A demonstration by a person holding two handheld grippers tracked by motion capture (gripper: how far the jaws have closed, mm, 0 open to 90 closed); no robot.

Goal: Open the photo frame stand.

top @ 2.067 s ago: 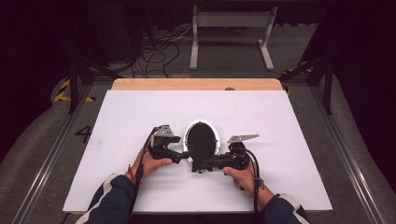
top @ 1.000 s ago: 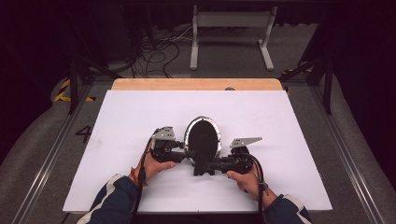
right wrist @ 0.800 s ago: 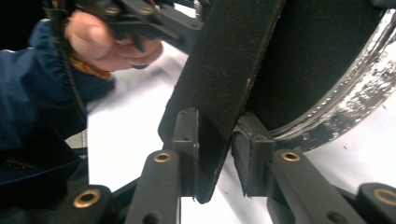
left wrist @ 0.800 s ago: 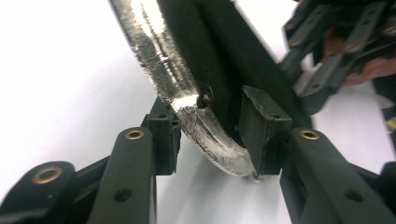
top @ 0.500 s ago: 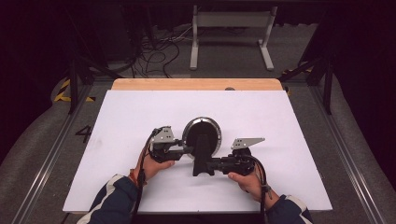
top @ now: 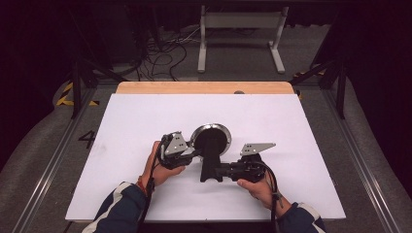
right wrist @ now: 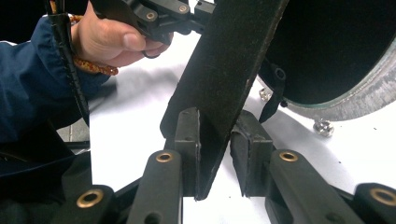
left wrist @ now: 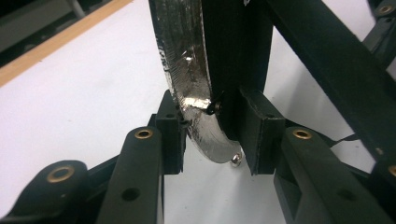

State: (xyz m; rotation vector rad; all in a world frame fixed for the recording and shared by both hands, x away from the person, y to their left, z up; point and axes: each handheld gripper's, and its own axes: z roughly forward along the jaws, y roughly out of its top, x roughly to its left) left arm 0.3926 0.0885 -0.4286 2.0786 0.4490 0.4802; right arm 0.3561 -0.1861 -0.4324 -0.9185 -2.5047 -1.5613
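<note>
dark room all around, cables on the floor behind, and a white table top [top: 291, 126] with a wooden strip along its far edge. near the middle of it we've got a round silver-rimmed mirror with a black back and a flat black stand strap [top: 210, 145], held tipped up on the table between both hands. our left gripper [top: 187, 154] is clamped on the lower rim of the disc; in the left gripper view its pads [left wrist: 169, 135] press the shiny edge and black backing from both sides, jaws having just closed in a bit. our right gripper [top: 224, 171] has the end of the black strap [right wrist: 219, 88] pinched, left pad flat on it, the other pad looks close against it too. left hand [right wrist: 116, 39] sits just behind.
</note>
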